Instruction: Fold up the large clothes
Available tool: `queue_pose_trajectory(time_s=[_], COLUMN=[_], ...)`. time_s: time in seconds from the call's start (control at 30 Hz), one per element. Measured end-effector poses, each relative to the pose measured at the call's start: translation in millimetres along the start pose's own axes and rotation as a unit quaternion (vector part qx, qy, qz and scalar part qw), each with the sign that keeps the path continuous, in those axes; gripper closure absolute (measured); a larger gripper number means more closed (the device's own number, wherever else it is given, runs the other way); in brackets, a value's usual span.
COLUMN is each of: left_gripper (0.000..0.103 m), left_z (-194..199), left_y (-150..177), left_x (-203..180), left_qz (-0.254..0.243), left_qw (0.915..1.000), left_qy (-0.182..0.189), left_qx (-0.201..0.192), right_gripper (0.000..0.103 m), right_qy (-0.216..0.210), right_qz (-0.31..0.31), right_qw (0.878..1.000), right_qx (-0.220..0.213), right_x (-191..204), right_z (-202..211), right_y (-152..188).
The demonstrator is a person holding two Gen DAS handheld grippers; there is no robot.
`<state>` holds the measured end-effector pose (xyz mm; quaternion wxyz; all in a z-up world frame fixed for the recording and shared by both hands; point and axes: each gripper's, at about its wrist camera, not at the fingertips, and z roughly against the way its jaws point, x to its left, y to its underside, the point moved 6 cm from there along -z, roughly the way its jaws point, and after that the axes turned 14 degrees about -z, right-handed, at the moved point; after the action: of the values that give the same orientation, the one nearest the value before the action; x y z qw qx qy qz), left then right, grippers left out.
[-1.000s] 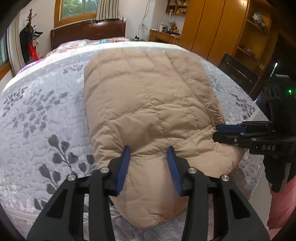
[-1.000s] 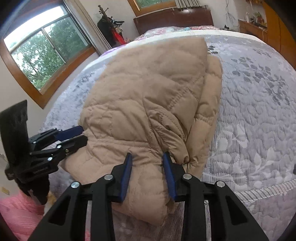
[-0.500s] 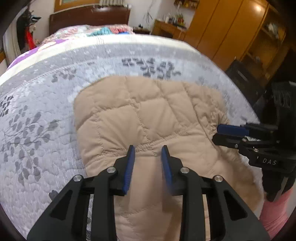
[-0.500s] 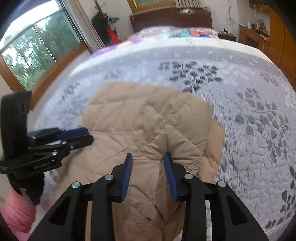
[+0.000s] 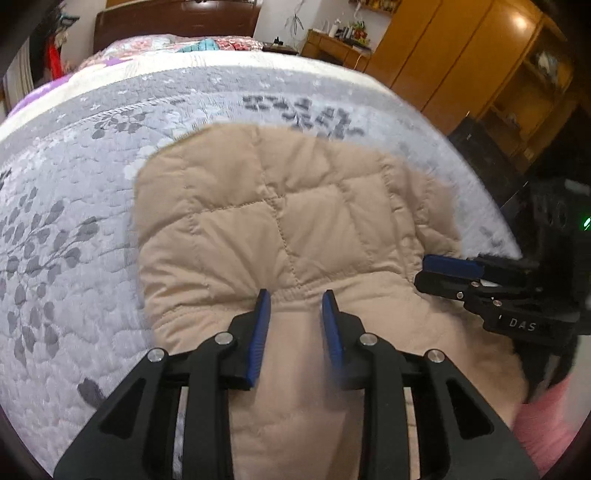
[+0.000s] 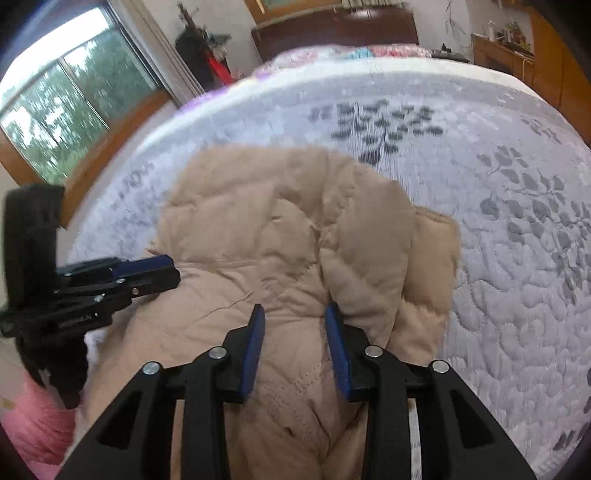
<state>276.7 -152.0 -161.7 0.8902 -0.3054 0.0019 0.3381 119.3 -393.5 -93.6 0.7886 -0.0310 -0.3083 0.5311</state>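
**Both grippers clamped on the near hem of a folded jacket**

Tan quilted jacket point(image 5: 280, 229) lying folded on the bed point(image 5: 66, 229), near edge, far end rounded and puffy, grey leaf-print quilt bare all round. Near part of the jacket hanging over the bed's edge, bunched between the tools.

Left gripper point(image 5: 295, 299) pinching a ridge of jacket fabric at the stitched hem seam, blue pads pressed into the cloth from both sides; jaws just closed in a little, fabric between them. Right pad blurred.

Right gripper point(image 6: 293, 312) likewise clamped on a fold of the jacket, pads sunk into the padding, a loose flap of cloth draped beside the right pad. Seen from the left view, off to the right, level with the hem, touching the jacket's right edge.

Both tools angled down toward the bed, side by side, near each other. Pink sleeve point(image 5: 550, 417) behind the right tool.

Far off: dark headboard point(image 5: 173, 18), wooden wardrobe point(image 5: 461, 48) at right, window point(image 6: 55, 107) at left.
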Motion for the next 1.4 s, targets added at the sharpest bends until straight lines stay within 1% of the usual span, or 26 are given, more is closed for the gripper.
queue_pose_trajectory(time_s=[0.03,0.07,0.1,0.13,0.17,0.2,0.23,0.3,0.33,0.37,0.4,0.5,0.53,0.6,0.63,0.67,0.77,1.0,1.13,1.2,1.23,1.27,1.3,1.33,1.37,1.4], left_gripper=[0.072,0.069,0.06,0.054,0.045,0.044,0.043,0.039,0.038,0.038,0.036,0.033,0.033,0.03,0.029,0.028,0.024,0.013,0.012,0.013,0.016,0.021,0.027,0.03,0.035,0.04], left_z=[10,21,35,45,52,55,56,53,50,45,42,33,30,25,23,20,15,-5,-14,-16,-15,-12,-10,-6,-3,0], left_y=[0,0,3,9,17,24,32,50,58,66,69,78,80,81,82,82,79,68,61,59,58,57,55,55,55,54], left_x=[1,3,8,12,17,22,26,33,34,37,38,42,41,37,35,32,22,3,0,-3,-5,-8,-12,-14,-15,-18], left_qz=[0.006,0.01,0.015,0.02,0.024,0.028,0.033,0.051,0.062,0.078,0.087,0.123,0.134,0.143,0.141,0.133,0.115,0.098,0.093,0.094,0.091,0.082,0.074,0.063,0.058,0.053], left_qw=[0.9999,0.9998,0.9994,0.9991,0.9987,0.9987,0.9986,0.9973,0.9958,0.9928,0.9908,0.9799,0.9747,0.9684,0.9691,0.9719,0.9766,0.9816,0.983,0.9832,0.984,0.9853,0.9863,0.9873,0.9875,0.9877], left_qy=[0.005,0.008,0.006,0.007,0.012,0.014,0.016,0.042,0.061,0.086,0.099,0.151,0.173,0.198,0.196,0.188,0.175,0.158,0.152,0.148,0.144,0.137,0.134,0.128,0.126,0.125], left_qx=[-0.008,-0.017,-0.029,-0.037,-0.042,-0.041,-0.038,-0.031,-0.029,-0.029,-0.03,-0.044,-0.047,-0.05,-0.049,-0.048,-0.051,-0.045,-0.045,-0.049,-0.053,-0.059,-0.063,-0.07,-0.074,-0.079], right_gripper=[0.057,0.043,0.037,0.029,0.026,0.024,0.02,0.018,0.017,0.017,0.016,0.016,0.016,0.013,0.012,0.012,0.012,0.011,0.011,0.019,0.028,0.033,0.037,0.044,0.049,0.051], right_qy=[-0.012,-0.028,-0.04,-0.046,-0.051,-0.059,-0.077,-0.107,-0.121,-0.136,-0.15,-0.195,-0.207,-0.217,-0.218,-0.218,-0.217,-0.2,-0.193,-0.194,-0.205,-0.212,-0.218,-0.221,-0.228,-0.228], right_qz=[-0.002,-0.007,-0.017,-0.027,-0.037,-0.047,-0.064,-0.095,-0.111,-0.128,-0.142,-0.172,-0.176,-0.181,-0.181,-0.181,-0.171,-0.148,-0.139,-0.129,-0.125,-0.123,-0.123,-0.124,-0.122,-0.117], right_qw=[1.0,0.999,0.999,0.998,0.998,0.997,0.995,0.99,0.986,0.982,0.978,0.964,0.961,0.957,0.957,0.957,0.959,0.966,0.969,0.97,0.969,0.967,0.966,0.965,0.964,0.964], right_qx=[-0.008,-0.019,-0.027,-0.029,-0.027,-0.024,-0.014,0.006,0.015,0.026,0.035,0.055,0.059,0.062,0.064,0.063,0.062,0.064,0.061,0.062,0.066,0.069,0.07,0.07,0.067,0.063], right_x=[0,-1,-7,-13,-19,-24,-33,-48,-54,-61,-66,-72,-71,-69,-68,-68,-63,-45,-29,-18,-11,-12,-9,-10,-6,-5], right_z=[9,22,35,43,48,52,54,50,46,40,35,19,14,6,2,-1,-6,-19,-27,-30,-32,-34,-36,-36,-35,-32], right_y=[-1,-1,0,2,4,7,12,18,22,26,30,42,44,47,48,48,47,45,40,42,42,41,40,39,38,38])
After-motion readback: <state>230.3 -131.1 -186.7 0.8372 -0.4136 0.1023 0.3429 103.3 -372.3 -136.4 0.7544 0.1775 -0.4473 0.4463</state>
